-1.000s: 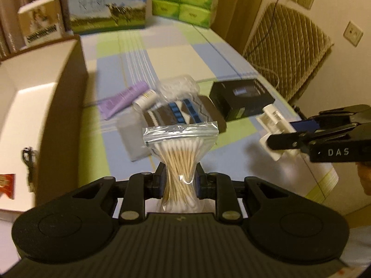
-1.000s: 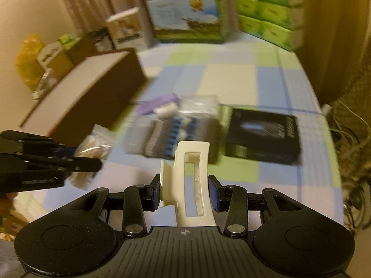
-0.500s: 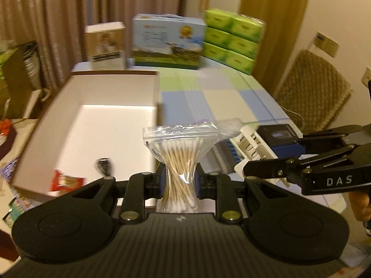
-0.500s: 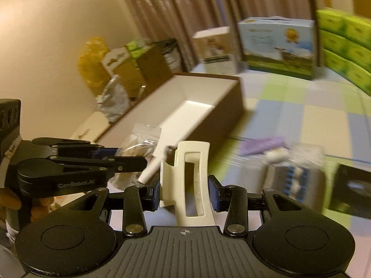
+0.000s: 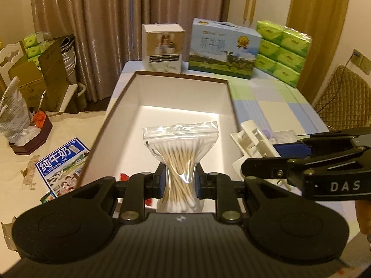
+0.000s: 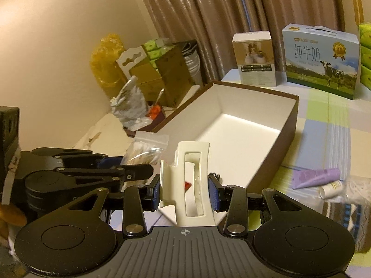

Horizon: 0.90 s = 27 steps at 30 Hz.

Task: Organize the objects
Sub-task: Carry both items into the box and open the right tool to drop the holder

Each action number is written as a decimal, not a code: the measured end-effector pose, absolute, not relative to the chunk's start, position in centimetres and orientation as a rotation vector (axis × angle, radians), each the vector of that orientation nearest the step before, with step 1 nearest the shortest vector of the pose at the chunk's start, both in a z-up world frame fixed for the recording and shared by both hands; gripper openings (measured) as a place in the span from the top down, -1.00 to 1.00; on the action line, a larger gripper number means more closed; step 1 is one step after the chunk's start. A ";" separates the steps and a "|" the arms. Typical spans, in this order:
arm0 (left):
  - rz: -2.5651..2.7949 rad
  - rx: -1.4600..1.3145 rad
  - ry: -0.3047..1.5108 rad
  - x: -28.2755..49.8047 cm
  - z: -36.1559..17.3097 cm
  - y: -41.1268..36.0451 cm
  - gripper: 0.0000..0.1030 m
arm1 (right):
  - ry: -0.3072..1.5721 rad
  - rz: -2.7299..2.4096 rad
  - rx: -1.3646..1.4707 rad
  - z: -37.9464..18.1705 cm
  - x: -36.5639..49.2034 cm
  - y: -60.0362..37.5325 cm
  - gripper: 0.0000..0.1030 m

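1. The left gripper (image 5: 178,183) is clamped on a bag of swabs (image 5: 179,159), pinching it at the waist so the bag bulges above and below the pads. The bag stands upright, its long axis running up from the jaws and its zip seal on top.

2. The right gripper (image 6: 184,192) is clamped on a white hair clip (image 6: 189,180), which also stands upright between the pads, long axis pointing away from the camera.

3. The box (image 5: 129,106) is open, brown outside and white inside. In the left wrist view it lies straight ahead of and below the swabs, its long axis running away from the gripper toward the cartons at the table's far end.

4. From the right gripper, the box (image 6: 287,125) lies ahead and slightly to the right. Its near corner appears just beyond the clip, and its long axis slants off to the upper right.

5. The left gripper looks nearer to a drop: the swabs appear already over the box floor. The clip seems to be at the near corner, over or just short of the rim; I cannot tell which.

6. My judgement: the next move is a short lowering and release into the white floor, left hand first. The right gripper sits close beside the left, so the two need to stay apart.

7. A red packet (image 5: 124,176) and a dark cable (image 6: 214,176) lie at the near end of the box floor, partly hidden by the grippers.
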<state>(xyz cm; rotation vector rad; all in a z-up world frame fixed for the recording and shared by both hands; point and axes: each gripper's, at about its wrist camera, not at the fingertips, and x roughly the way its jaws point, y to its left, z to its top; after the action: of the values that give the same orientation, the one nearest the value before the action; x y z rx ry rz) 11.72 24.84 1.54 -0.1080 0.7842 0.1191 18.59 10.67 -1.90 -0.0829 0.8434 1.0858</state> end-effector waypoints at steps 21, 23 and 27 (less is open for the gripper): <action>0.103 -0.128 0.966 20.5 -5.2 31.1 0.62 | 0.904 0.958 -0.349 -9.1 23.3 19.0 0.26; 0.097 -0.130 0.980 21.1 -5.7 31.2 0.62 | 0.909 0.952 -0.382 -9.6 23.8 19.5 0.26; 0.082 -0.133 1.002 22.2 -6.7 31.3 0.62 | 0.899 0.931 -0.460 -10.5 24.5 20.4 0.26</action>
<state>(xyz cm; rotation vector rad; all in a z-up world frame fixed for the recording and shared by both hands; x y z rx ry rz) 22.23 31.28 -6.72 -0.1328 1.0021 0.0822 24.47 20.38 -10.55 -0.4596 0.8991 0.9306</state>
